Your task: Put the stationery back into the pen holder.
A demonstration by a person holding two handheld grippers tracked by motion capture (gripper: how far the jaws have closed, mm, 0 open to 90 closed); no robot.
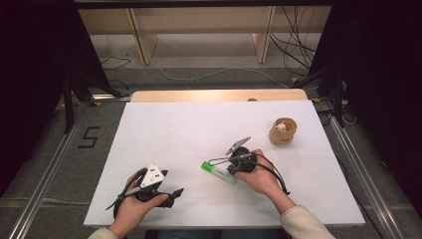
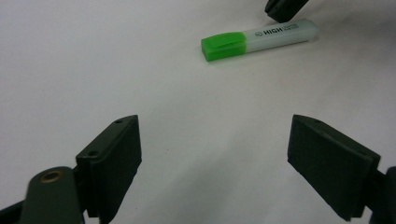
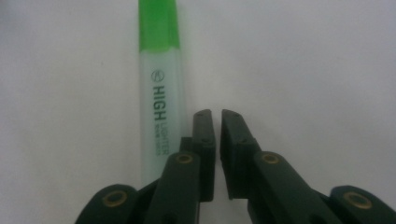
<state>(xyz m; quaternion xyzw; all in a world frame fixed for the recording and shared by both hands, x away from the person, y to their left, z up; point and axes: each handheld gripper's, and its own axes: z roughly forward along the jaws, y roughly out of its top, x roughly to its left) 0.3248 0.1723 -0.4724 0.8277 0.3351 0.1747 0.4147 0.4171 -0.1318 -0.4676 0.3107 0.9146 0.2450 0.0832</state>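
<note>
**Right tool clenched beside highlighter; left tool released and apart**

Item under work: a green-capped highlighter (image 1: 218, 172) lies flat on the white tabletop (image 1: 189, 129), right of centre toward the person's side. Its cap end points toward the table's left side and its pale barrel toward the right hand. In the left gripper view the highlighter (image 2: 259, 39) sits well ahead of the jaws, free on the surface, lettering readable on the barrel.

Right tool (image 1: 234, 166): held in the right hand (image 1: 261, 175) at the barrel end of the highlighter. In the right gripper view the right tool (image 3: 218, 122) has its jaws clenched almost together with nothing between them. The highlighter (image 3: 159, 93) runs alongside the outer face of one jaw, just beside it; contact cannot be confirmed.

Left tool (image 1: 171, 196): held in the left hand (image 1: 135, 206) near the front edge of the tabletop, apart from the highlighter. In the left gripper view the left tool (image 2: 215, 149) stands released, jaws spread wide over bare surface.

Other item: a small round wooden container (image 1: 283, 131) stands toward the far right of the tabletop, well apart from both tools.
</note>
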